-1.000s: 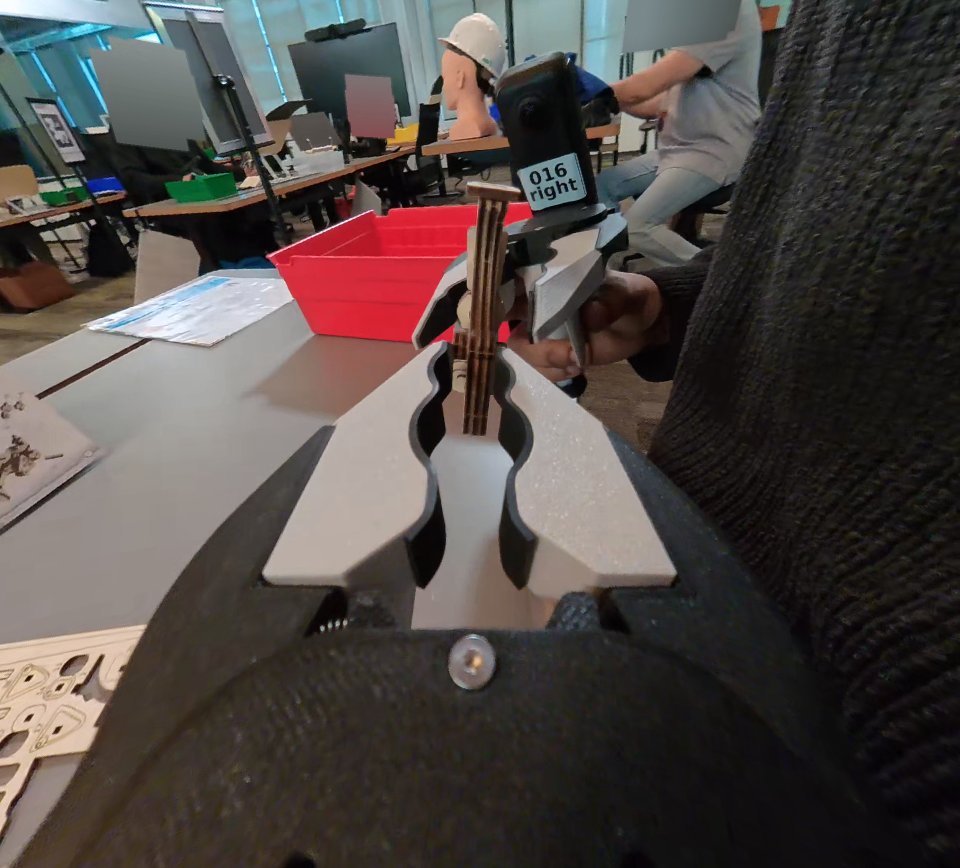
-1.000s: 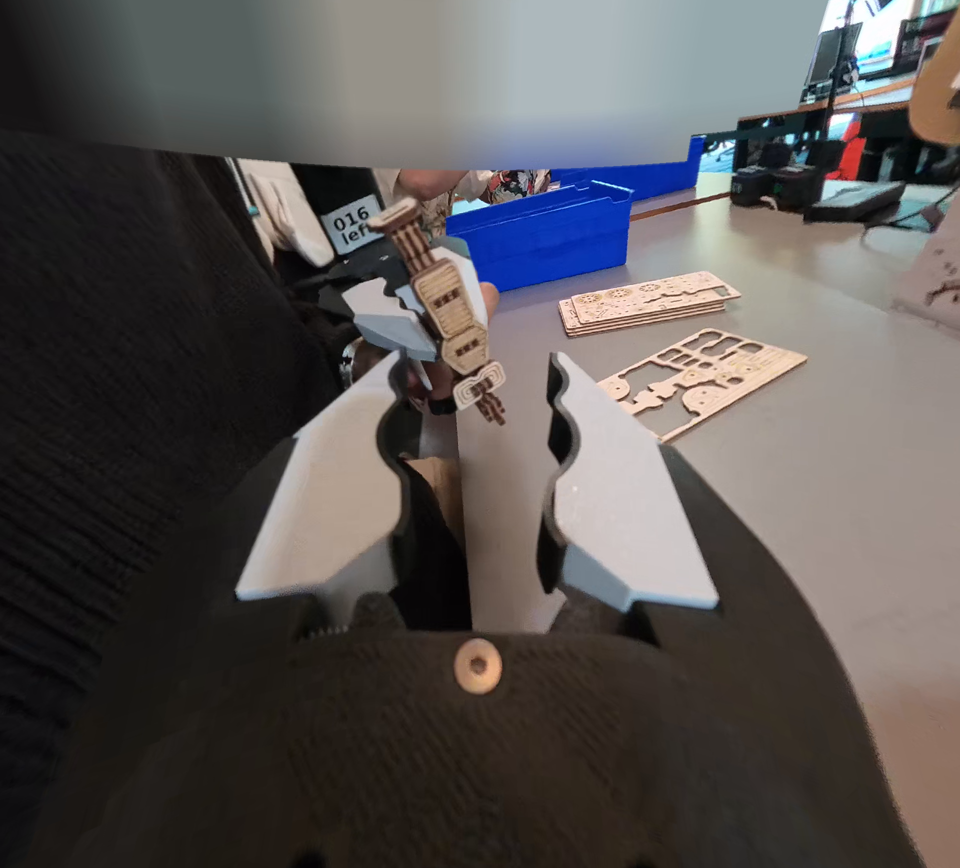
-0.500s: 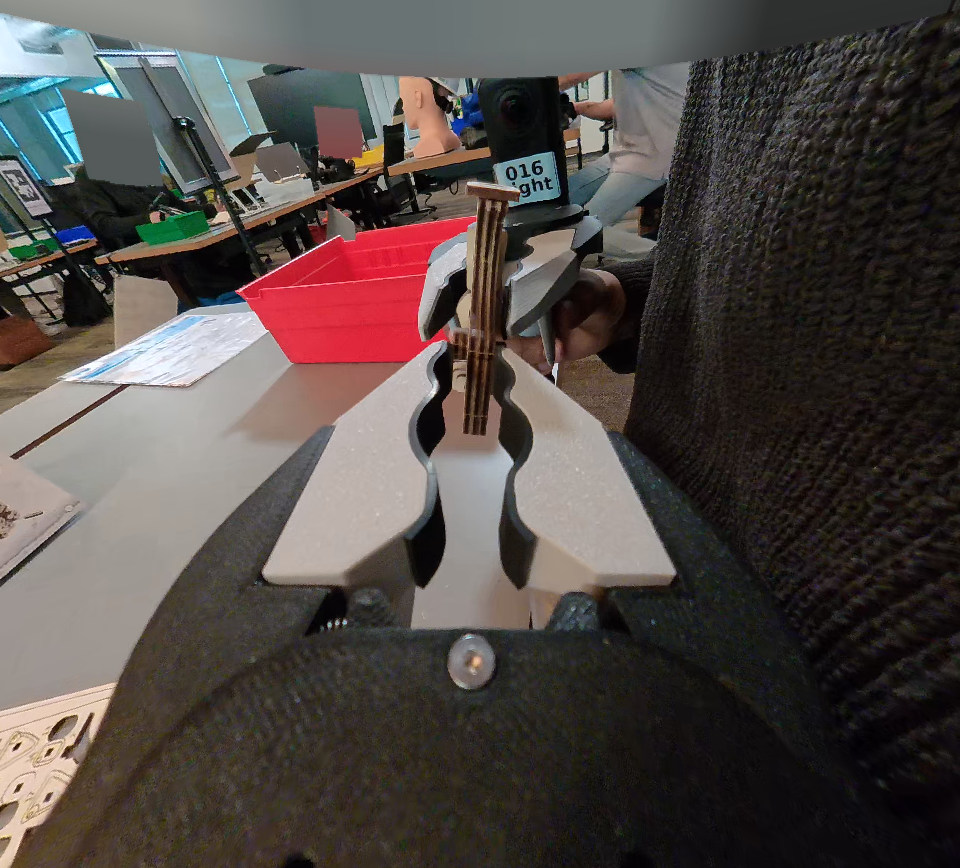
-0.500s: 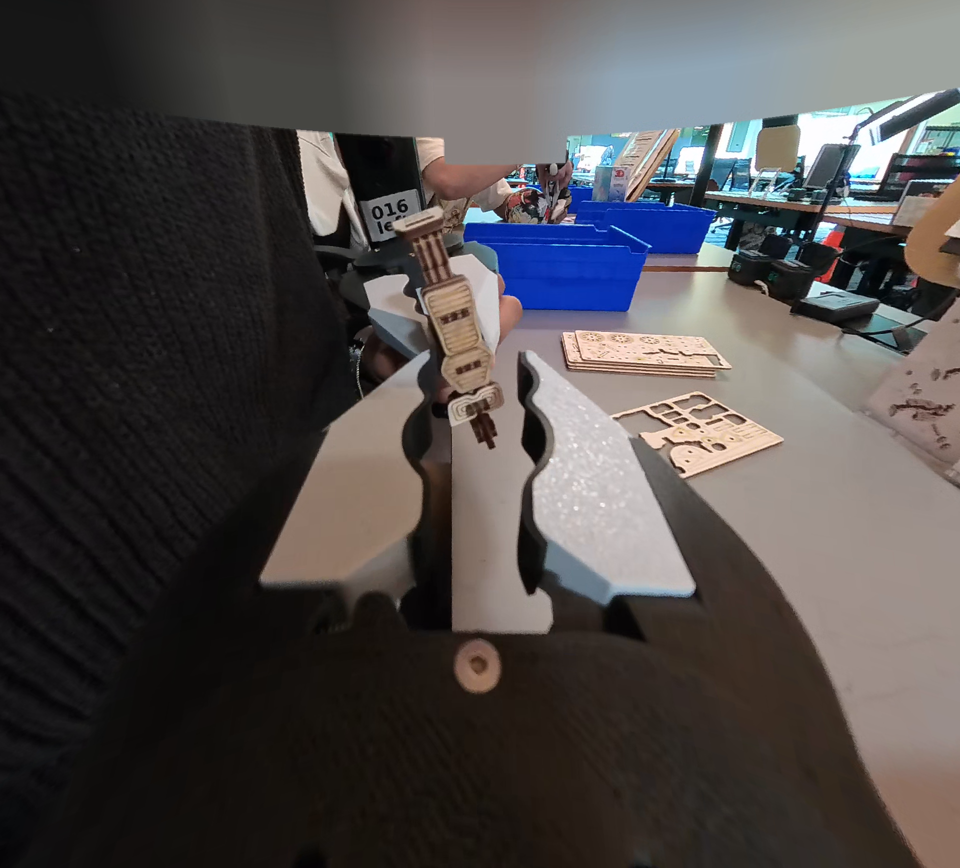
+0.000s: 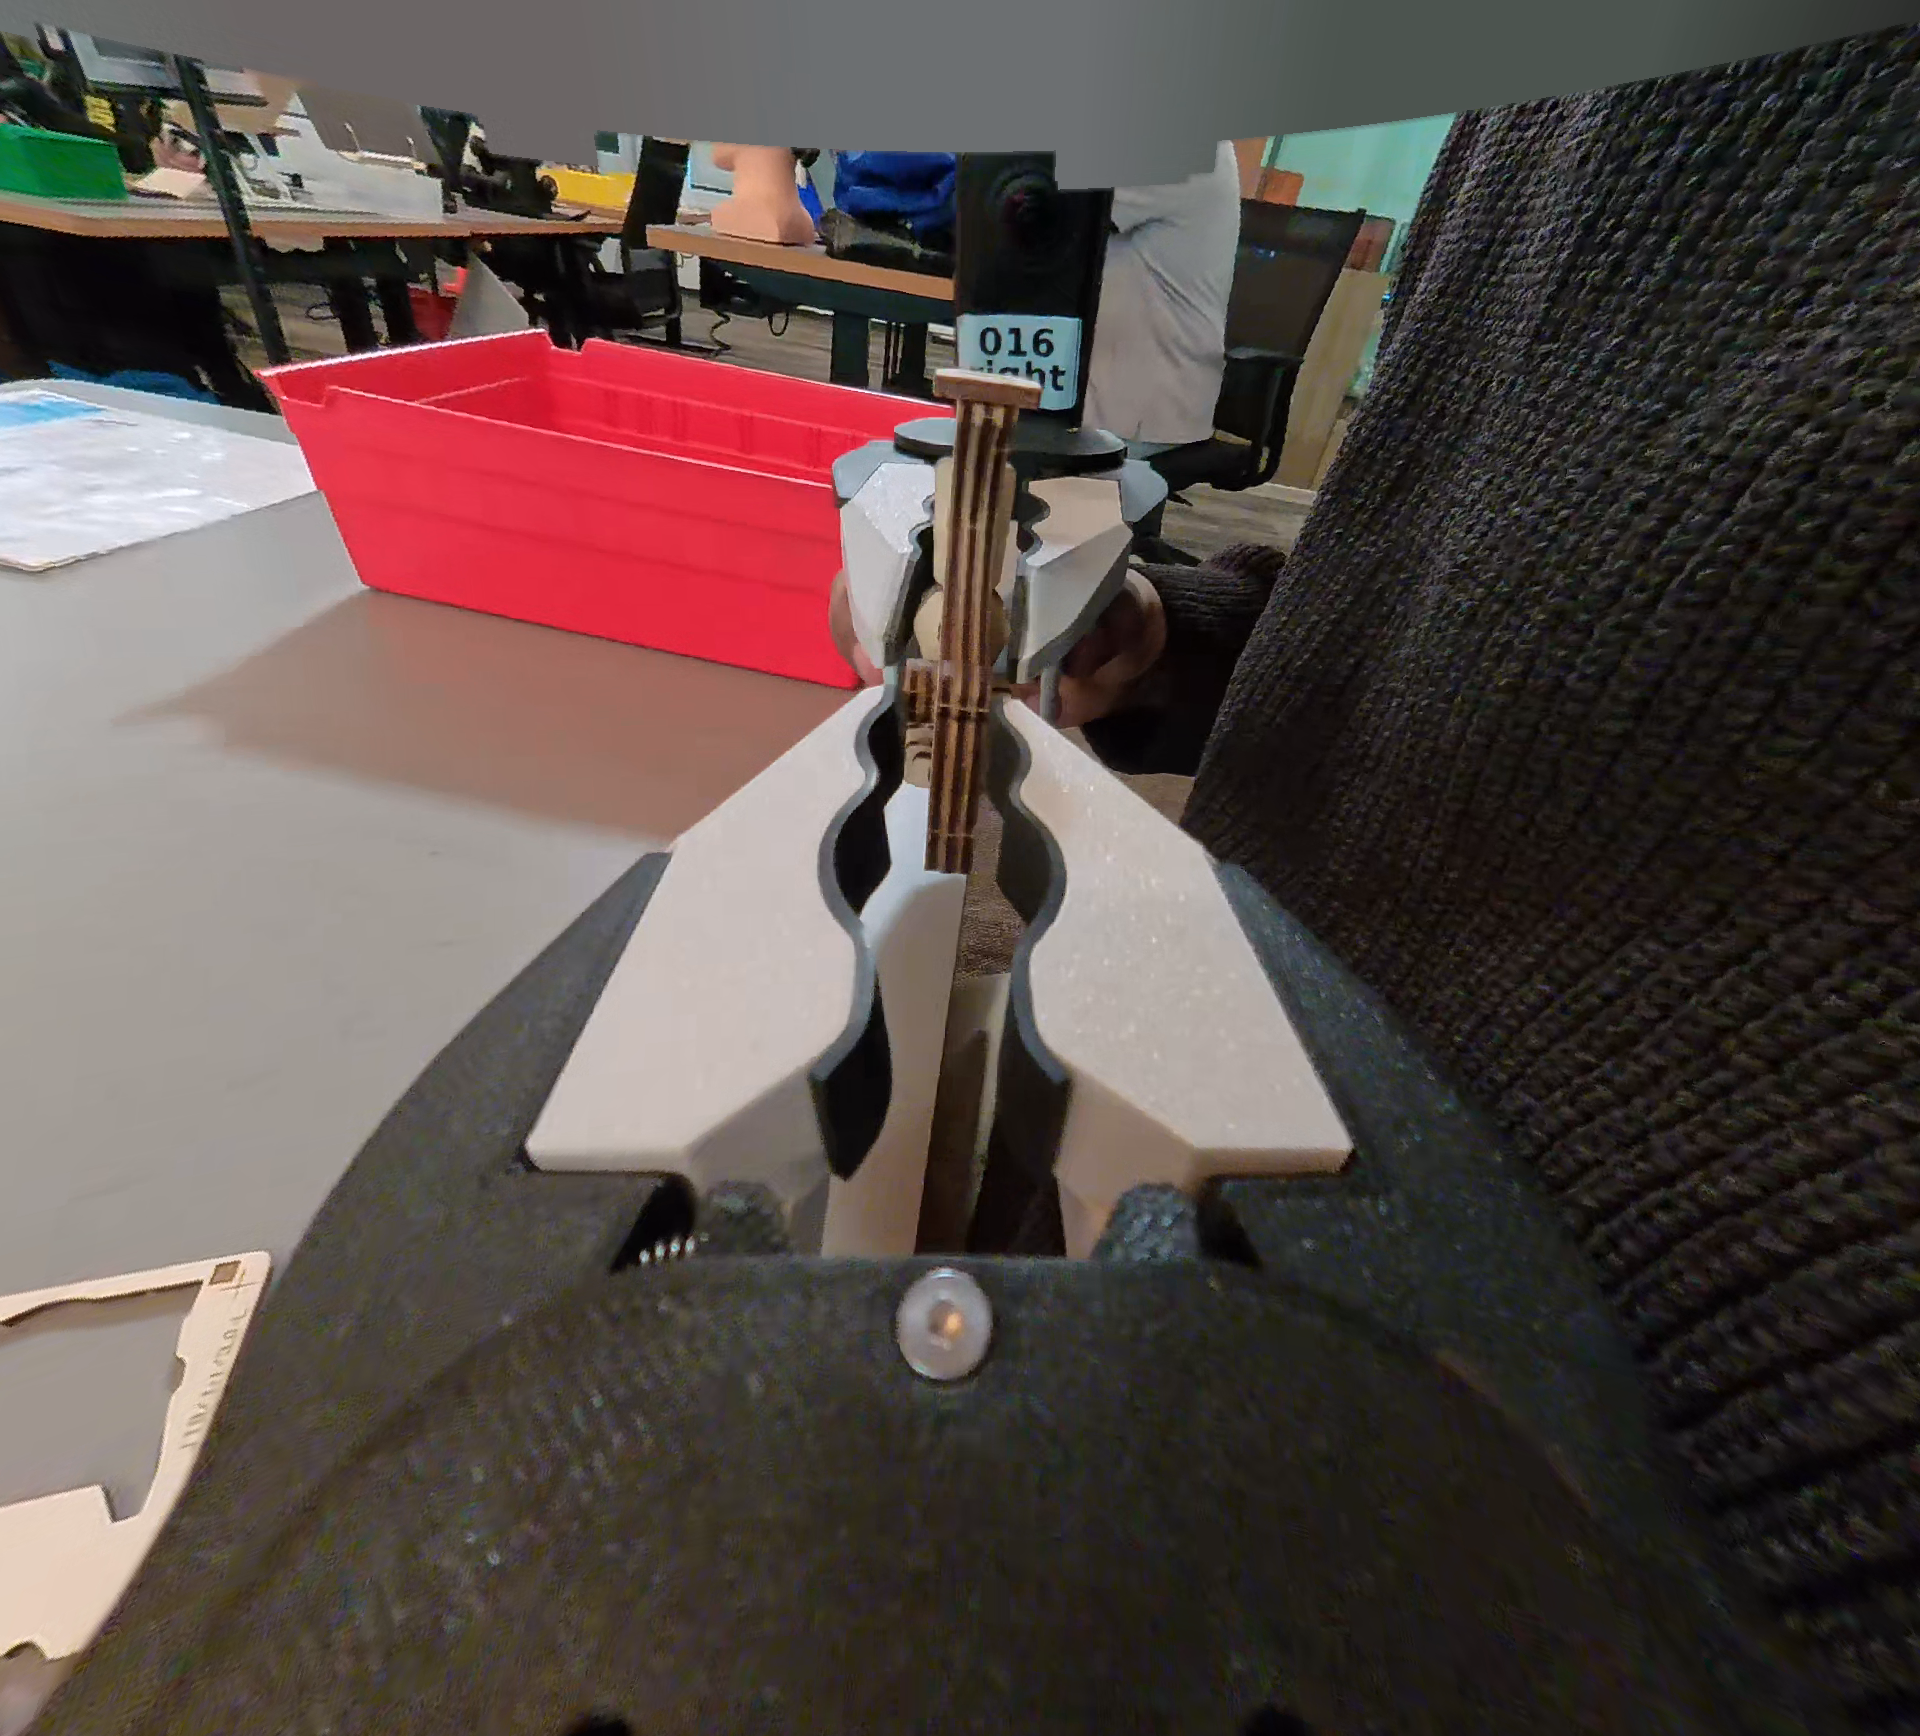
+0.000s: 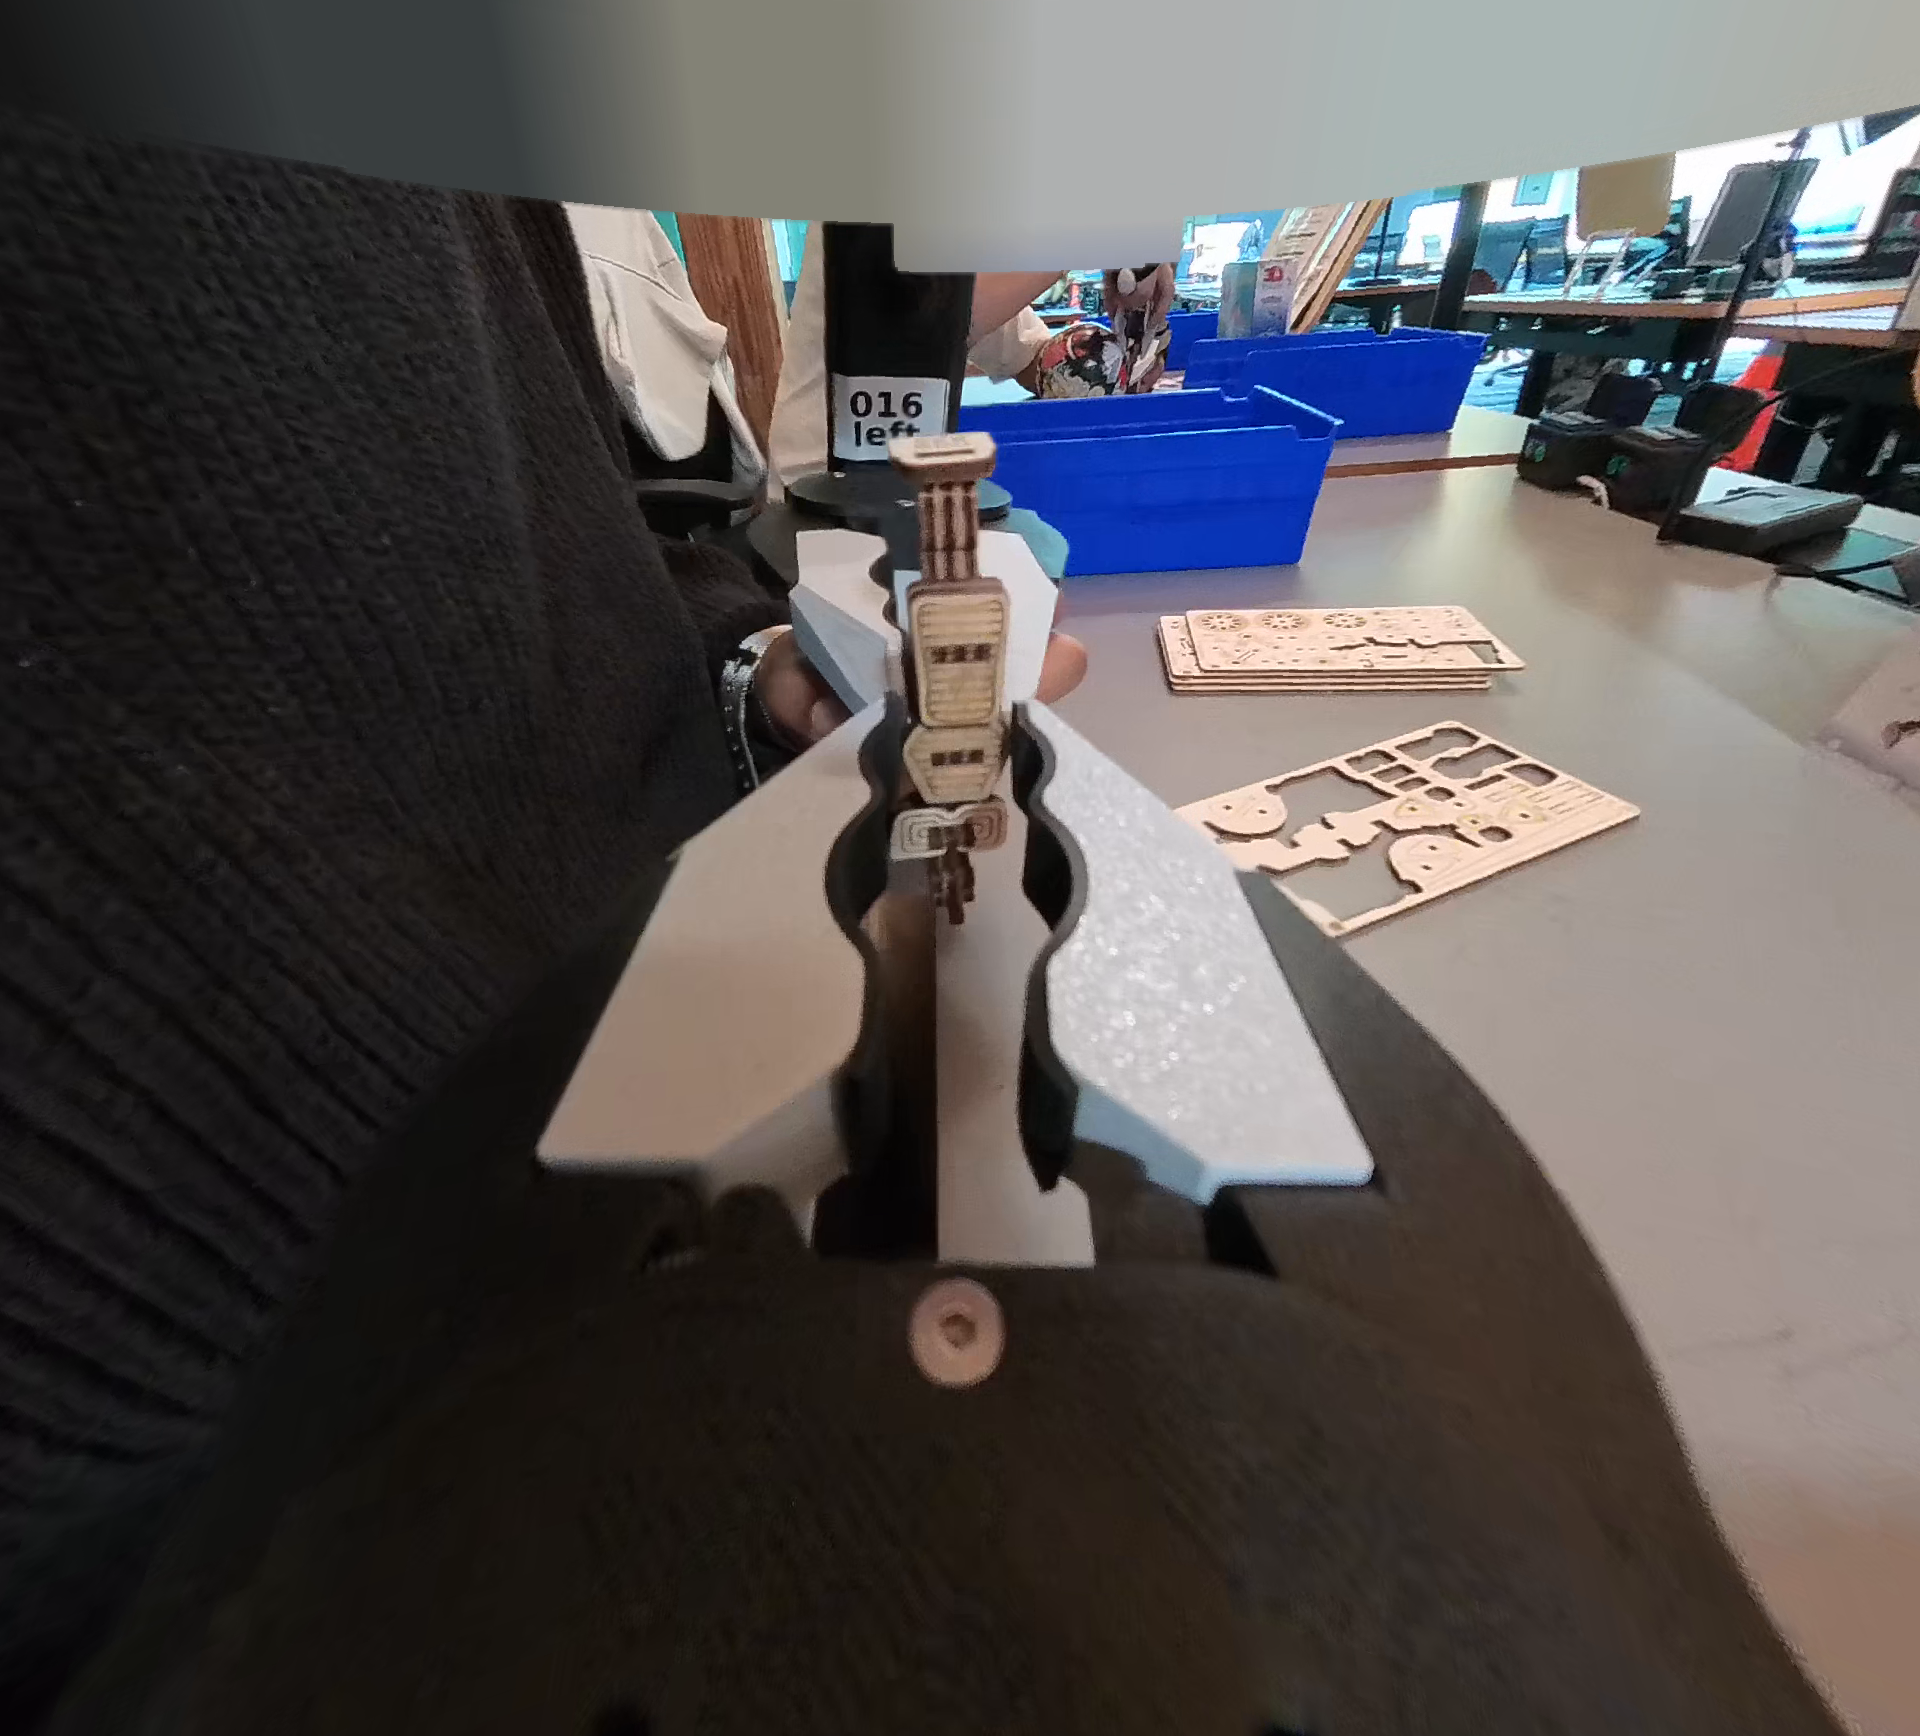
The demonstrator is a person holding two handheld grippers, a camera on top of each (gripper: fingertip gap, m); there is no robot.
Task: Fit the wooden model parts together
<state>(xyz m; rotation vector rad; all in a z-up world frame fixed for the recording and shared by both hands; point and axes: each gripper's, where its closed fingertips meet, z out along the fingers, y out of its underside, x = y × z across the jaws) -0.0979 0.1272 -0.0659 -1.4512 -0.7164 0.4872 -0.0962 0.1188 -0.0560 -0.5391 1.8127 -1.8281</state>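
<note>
A narrow wooden model made of stacked laser-cut plates stands upright in the air between my two grippers, which face each other. My left gripper is shut on its lower part. In the right wrist view the model shows its engraved plates, with my right gripper closed around the lower ones. My right gripper also shows in the left wrist view, just behind the model. My left gripper shows behind it in the right wrist view. Both are held close to a person's dark knitted sweater.
A red bin stands on the grey table, with a punched wooden sheet near me. On the other side are a blue bin, a stack of wooden sheets and a punched sheet. The grippers are tip to tip, or close to it.
My right gripper's fingers have closed in from wide open onto the model. Both grippers have tilted level and the model now stands straight instead of leaning.
</note>
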